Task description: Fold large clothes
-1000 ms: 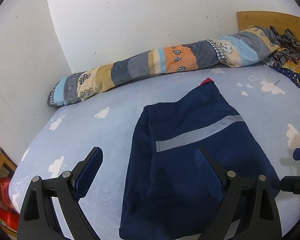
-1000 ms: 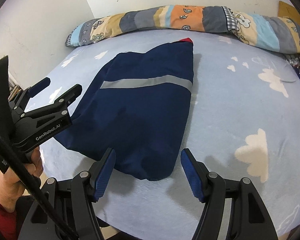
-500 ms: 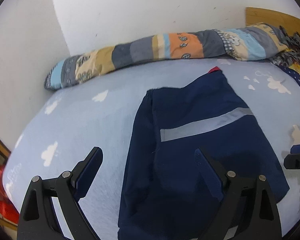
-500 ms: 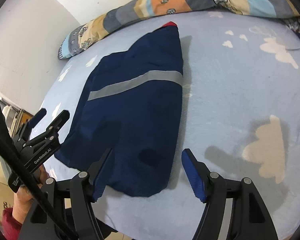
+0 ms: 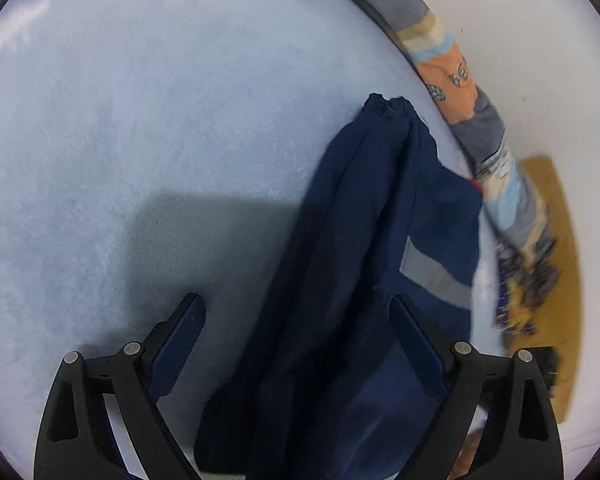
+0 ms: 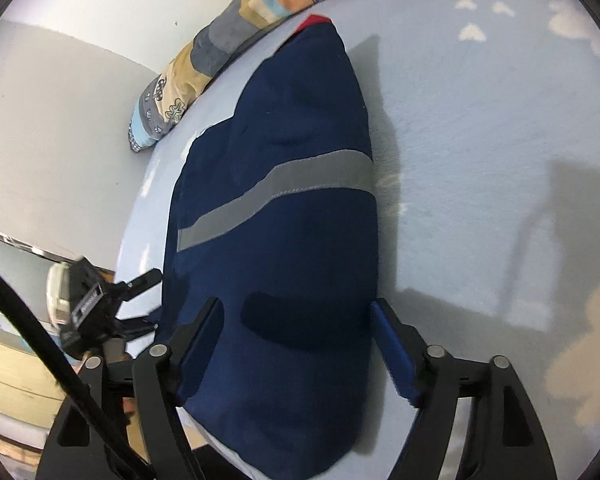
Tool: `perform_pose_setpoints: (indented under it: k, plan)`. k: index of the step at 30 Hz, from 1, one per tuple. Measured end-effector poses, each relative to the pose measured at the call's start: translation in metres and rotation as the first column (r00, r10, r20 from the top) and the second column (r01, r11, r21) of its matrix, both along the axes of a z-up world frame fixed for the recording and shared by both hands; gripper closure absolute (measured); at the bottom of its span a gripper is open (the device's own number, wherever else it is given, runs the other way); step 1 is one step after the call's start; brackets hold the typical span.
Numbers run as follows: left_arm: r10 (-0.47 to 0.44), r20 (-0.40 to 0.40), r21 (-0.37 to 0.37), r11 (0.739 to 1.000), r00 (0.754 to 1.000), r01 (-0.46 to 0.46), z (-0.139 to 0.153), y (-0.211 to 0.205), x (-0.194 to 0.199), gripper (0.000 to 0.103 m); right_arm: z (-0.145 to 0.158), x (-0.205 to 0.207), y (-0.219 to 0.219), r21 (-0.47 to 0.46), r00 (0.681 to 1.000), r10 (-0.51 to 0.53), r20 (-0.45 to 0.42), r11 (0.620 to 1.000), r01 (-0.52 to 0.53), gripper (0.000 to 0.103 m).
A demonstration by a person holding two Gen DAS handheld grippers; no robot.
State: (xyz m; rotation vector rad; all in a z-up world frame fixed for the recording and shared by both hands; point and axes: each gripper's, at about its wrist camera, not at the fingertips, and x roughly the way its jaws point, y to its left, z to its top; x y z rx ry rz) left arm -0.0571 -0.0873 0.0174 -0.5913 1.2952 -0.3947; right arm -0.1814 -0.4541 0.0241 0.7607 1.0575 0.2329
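Jaws on both grippers spread, gripping nothing: left gripper (image 5: 298, 332) and right gripper (image 6: 296, 328) each straddle the near edge of my navy jacket (image 6: 284, 216), flat on the bed (image 6: 480, 128), probably for folding.

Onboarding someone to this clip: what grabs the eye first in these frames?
The navy garment with its grey reflective stripe dominates, lying partly folded on the pale blue cloud-print bed sheet. Both sets of tongs stand open over its near end: the right tongs straddle it, the left tongs span its edge. A patchwork bolster lines the wall behind.
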Motion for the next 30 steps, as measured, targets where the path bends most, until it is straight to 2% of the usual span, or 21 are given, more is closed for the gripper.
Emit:
perform_pose_setpoints:
  k: [1,3,8,11,12,15,16,18,20,21,23,26,30]
  plan:
    - [-0.012,-0.002,-0.031,0.999,1.0,0.012,-0.002,0.001,0.002,0.009,-0.003,0.003,-0.001,0.009,1.0,-0.001,0.0,1.0,0.001,0.019]
    - [-0.042,0.002,-0.043,0.998,0.999,0.043,-0.002,-0.003,0.005,0.008,-0.011,0.012,-0.002,0.026,1.0,0.01,-0.01,1.0,-0.01,0.019]
    - [-0.149,0.02,0.004,0.989,0.989,0.149,-0.002,-0.027,0.013,0.005,-0.025,0.032,-0.005,0.077,1.0,0.02,0.001,0.997,-0.02,0.018]
    - [-0.209,-0.006,-0.091,0.974,0.978,0.207,-0.008,-0.044,0.023,0.005,-0.028,0.044,-0.005,0.101,0.999,0.035,0.018,0.994,-0.037,0.015]
    - [-0.217,-0.015,-0.101,0.972,0.976,0.214,-0.01,-0.049,0.023,0.005,-0.028,0.047,-0.004,0.099,0.999,0.047,0.025,0.994,-0.049,0.015]
    - [-0.245,0.007,-0.013,0.969,0.97,0.245,-0.007,-0.069,0.021,0.005,-0.026,0.057,0.009,0.04,0.992,0.113,0.058,0.993,-0.115,0.014]
    - [-0.273,0.036,0.011,0.962,0.961,0.272,-0.002,-0.08,0.018,0.009,-0.025,0.059,0.013,0.016,0.989,0.135,0.068,0.991,-0.137,0.014]
    - [-0.304,0.053,0.048,0.952,0.951,0.301,0.003,-0.093,0.013,0.015,-0.019,0.059,0.02,-0.06,0.981,0.176,0.078,0.983,-0.172,0.021]
    - [-0.328,0.083,0.111,0.941,0.941,0.318,0.01,-0.104,0.006,0.015,-0.012,0.056,0.024,-0.115,0.977,0.2,0.079,0.975,-0.19,0.037]
    - [-0.337,0.093,0.132,0.937,0.937,0.324,0.013,-0.108,0.003,0.016,-0.007,0.055,0.025,-0.139,0.974,0.21,0.089,0.971,-0.197,0.041]
    - [-0.342,0.126,0.133,0.936,0.931,0.325,0.025,-0.112,-0.004,0.016,0.006,0.051,0.029,-0.185,0.969,0.226,0.099,0.961,-0.206,0.049]
    - [-0.34,0.173,0.112,0.939,0.924,0.324,0.042,-0.118,-0.014,0.016,0.029,0.041,0.038,-0.27,0.953,0.274,0.13,0.934,-0.232,0.052]
    - [-0.373,0.199,0.082,0.928,0.906,0.364,0.053,-0.135,-0.025,0.018,0.053,0.025,0.029,-0.301,0.945,0.284,0.16,0.926,-0.227,0.053]
